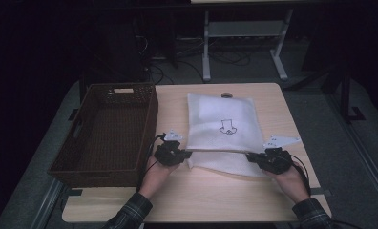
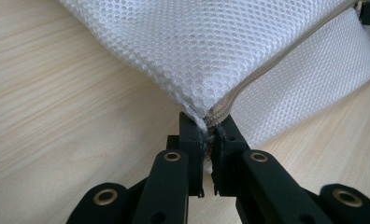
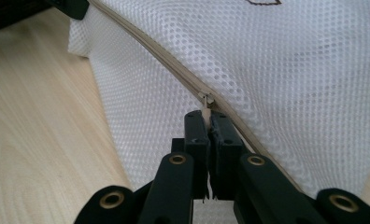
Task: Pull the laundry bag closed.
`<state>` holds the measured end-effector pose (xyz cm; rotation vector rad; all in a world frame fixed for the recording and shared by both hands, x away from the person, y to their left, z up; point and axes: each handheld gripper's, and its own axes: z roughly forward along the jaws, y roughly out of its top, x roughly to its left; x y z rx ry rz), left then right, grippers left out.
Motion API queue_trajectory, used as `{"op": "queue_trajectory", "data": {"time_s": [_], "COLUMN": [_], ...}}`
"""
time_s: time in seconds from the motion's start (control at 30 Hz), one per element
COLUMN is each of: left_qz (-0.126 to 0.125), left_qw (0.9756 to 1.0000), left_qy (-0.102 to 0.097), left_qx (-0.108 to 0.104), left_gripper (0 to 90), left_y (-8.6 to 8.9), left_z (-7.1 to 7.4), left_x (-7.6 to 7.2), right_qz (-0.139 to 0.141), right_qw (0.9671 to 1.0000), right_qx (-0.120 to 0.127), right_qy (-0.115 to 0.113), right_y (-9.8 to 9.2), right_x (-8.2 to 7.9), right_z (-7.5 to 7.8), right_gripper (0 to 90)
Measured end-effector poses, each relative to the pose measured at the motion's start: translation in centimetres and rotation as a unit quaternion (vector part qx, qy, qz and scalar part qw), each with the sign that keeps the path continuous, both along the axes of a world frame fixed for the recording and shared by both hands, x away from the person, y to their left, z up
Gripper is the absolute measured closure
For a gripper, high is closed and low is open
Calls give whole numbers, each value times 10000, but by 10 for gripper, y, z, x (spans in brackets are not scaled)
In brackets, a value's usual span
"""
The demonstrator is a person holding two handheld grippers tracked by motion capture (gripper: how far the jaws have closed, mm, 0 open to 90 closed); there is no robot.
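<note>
A white mesh bag (image 1: 223, 126) lies on the counter (image 1: 201, 195), right of a brown wicker basket (image 1: 106, 133) that sits on the counter's left side. The bag has a small dark drawing (image 1: 227, 127) on its top face, and a tan zipper (image 3: 174, 60) runs along its near edge.

Left gripper (image 1: 186, 153) sits at the bag's near left corner. In the left gripper view (image 2: 209, 128) its fingers (image 2: 192, 140) are closed tight on that corner, right where the zipper ends, with mesh bunched up between them. The fabric lifts off the wood a bit there.

Right gripper (image 1: 249, 156) is at the near right side of the bag. In the right gripper view (image 3: 207, 123) its fingers (image 3: 196, 135) are pinched shut on the zipper pull tab (image 3: 206, 105), the slider just ahead of the tips. The left gripper's black body shows at the top left corner of that view.

Both hands rest low on the counter, plaid sleeves (image 1: 130, 212) coming in from the near edge. The basket looks empty inside.
</note>
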<state>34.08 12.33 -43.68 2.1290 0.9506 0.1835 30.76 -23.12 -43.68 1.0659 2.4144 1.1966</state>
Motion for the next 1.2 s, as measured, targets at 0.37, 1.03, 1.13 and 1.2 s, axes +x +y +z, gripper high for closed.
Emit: {"op": "queue_trajectory", "data": {"time_s": [0.37, 1.03, 1.13, 1.2], "left_qz": [19, -2, -4, 25], "left_qw": [10000, 10000, 10000, 10000], "left_qy": [13, 27, 30, 42], "left_qx": [5, 2, 17, -2], "left_gripper": [843, 843, 843, 843], "left_y": [1, 1, 0, 1], "left_z": [0, -1, -1, -2], "left_x": [0, 0, 0, 0], "right_qz": [-142, -352, -372, -403], "right_qw": [9999, 9994, 9993, 9991], "right_qx": [4, -10, -70, -102], "right_qy": [8, -12, -32, -52], "right_y": [-12, -32, -34, -35], "right_x": [-3, -7, -8, -8], "right_z": [0, 0, -1, -1], "right_gripper": [866, 866, 866, 866]}}
